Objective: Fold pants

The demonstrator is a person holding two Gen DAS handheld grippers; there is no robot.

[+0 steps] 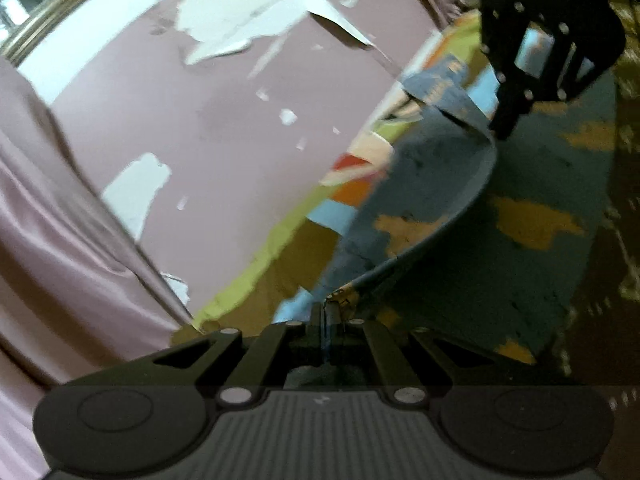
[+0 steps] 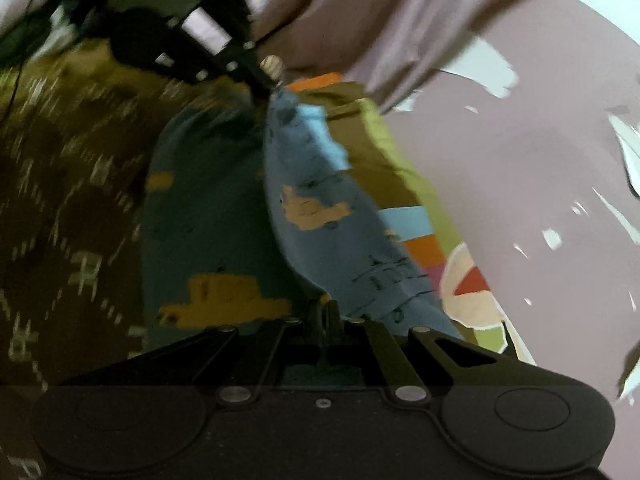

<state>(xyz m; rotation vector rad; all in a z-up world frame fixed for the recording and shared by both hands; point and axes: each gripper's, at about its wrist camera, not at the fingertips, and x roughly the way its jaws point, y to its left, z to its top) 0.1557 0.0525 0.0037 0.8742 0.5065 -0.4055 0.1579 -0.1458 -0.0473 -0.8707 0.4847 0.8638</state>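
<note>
1. Left wrist view: a pink wall (image 1: 208,128) with peeling white patches is filling the left side, and pink curtain (image 1: 48,216) folds are hanging at the far left. A bed cover (image 1: 304,248) of yellow-green, orange and light-blue blocks is lying below it. The left gripper (image 1: 326,312) is clenching an edge of the pants (image 1: 420,184), soft blue cloth with orange patches, which are stretching up to the right gripper (image 1: 504,128), also pinching them. No writing is showing clearly.

2. Right wrist view: the right gripper (image 2: 326,312) is gripping the pants (image 2: 320,208), which are running in a raised fold to the left gripper (image 2: 264,88). A dark patterned cloth (image 2: 60,184) is blurring at the left; the bed cover (image 2: 400,184), wall (image 2: 520,184) and curtain (image 2: 360,20) are lying to the right
</note>
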